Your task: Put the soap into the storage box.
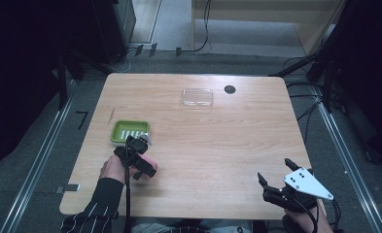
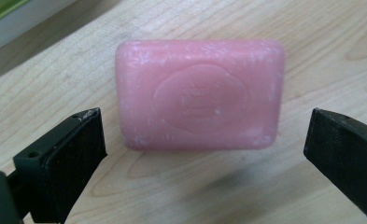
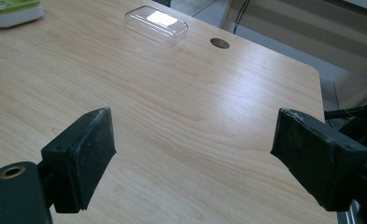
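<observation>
**Soap bar framed between spread jaws, not yet gripped**

Nearest the lens in the left gripper view, the left gripper (image 2: 204, 154) has its 2 black jaws spread wide, 1 at each side of a pink rectangular soap bar (image 2: 200, 100) with rounded corners and an embossed oval. The bar lies flat on the light wooden table (image 2: 312, 28), with bare wood between it and each jaw, so the gripper holds nothing. In the high view, this gripper (image 1: 139, 154) is near the left front of the table, just in front of a lime-green plastic soap dish (image 1: 129, 131) with a pale ribbed insert.

The right gripper (image 3: 195, 154) is also wide open and empty above bare wood; the high view places it (image 1: 276, 182) at the table's right front corner. A clear plastic lid (image 1: 197, 97) rests well apart, toward the far edge, near a small dark round hole (image 1: 230, 89).

Risks, as I judge them: the bar looks smooth and waxy, so closing across its long span off-centre could twist it or squirt it out. Jaws set too high might ride over the rounded top edge. Lifting toward the dish, a low carry could clip the dish's near rim.

Room is generous: the middle of the table is open, though the left gripper works close to the left and front edges.
</observation>
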